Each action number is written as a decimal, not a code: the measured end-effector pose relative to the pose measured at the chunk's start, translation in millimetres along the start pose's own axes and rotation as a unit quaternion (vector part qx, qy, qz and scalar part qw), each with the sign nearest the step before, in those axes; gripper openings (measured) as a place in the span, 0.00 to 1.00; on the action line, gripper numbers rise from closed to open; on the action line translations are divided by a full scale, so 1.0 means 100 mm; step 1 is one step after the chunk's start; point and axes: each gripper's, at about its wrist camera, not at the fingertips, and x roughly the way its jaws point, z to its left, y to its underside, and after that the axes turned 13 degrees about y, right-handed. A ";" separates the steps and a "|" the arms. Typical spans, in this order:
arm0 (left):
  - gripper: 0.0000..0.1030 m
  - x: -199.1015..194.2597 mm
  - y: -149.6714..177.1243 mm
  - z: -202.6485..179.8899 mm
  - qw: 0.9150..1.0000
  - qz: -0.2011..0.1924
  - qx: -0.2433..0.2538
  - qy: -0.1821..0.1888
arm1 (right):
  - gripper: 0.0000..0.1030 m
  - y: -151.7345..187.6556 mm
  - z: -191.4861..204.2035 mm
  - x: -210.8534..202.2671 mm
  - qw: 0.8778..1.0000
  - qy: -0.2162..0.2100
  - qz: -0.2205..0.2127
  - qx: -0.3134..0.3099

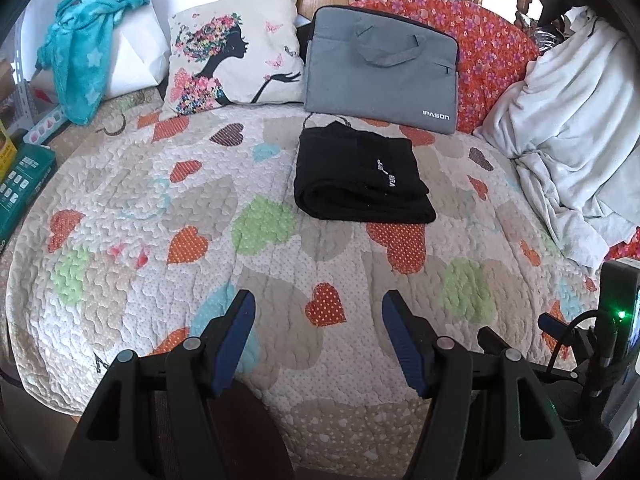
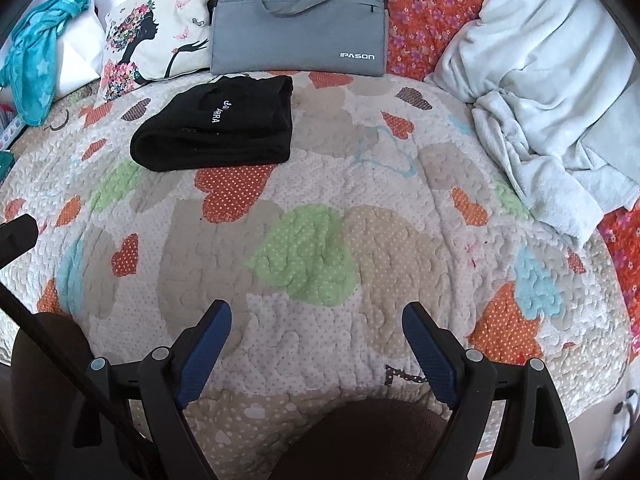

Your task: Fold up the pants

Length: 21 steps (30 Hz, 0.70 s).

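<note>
Black pants were left folded on bed quilt | both jaws were held wide apart, empty | task judged finished

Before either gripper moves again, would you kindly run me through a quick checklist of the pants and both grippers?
1. Black pants folded into a compact stack: ok.
2. Pants lying flat on the heart-patterned quilt: ok.
3. Left gripper open and empty: ok.
4. Right gripper open and empty: ok.
5. Pants clear of the grey laptop bag: cannot tell, edges look close.
6. Drawstring tucked in: cannot tell.
</note>
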 end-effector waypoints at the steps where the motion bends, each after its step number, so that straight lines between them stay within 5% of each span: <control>1: 0.63 -0.01 0.00 0.00 1.000 -0.003 0.002 -0.003 | 0.88 0.00 0.00 0.00 1.000 -0.001 -0.001 0.001; 6: 0.64 -0.12 -0.02 -0.01 0.999 -0.036 0.014 -0.031 | 0.88 -0.02 0.00 -0.03 1.000 -0.004 -0.006 0.003; 9: 0.76 -0.18 -0.04 -0.01 0.998 -0.050 0.015 -0.035 | 0.89 -0.06 0.02 -0.03 1.000 -0.003 -0.004 0.000; 17: 0.78 -0.28 -0.06 -0.02 0.995 -0.078 0.021 -0.063 | 0.89 -0.07 0.06 0.00 1.000 -0.015 0.006 -0.004; 19: 0.96 -0.38 -0.10 -0.04 0.991 -0.102 0.025 -0.088 | 0.89 -0.08 0.07 -0.02 1.000 -0.017 0.002 -0.004; 21: 0.99 -0.48 -0.15 -0.05 0.987 -0.122 0.027 -0.104 | 0.89 -0.11 0.08 -0.07 1.000 -0.022 -0.007 -0.004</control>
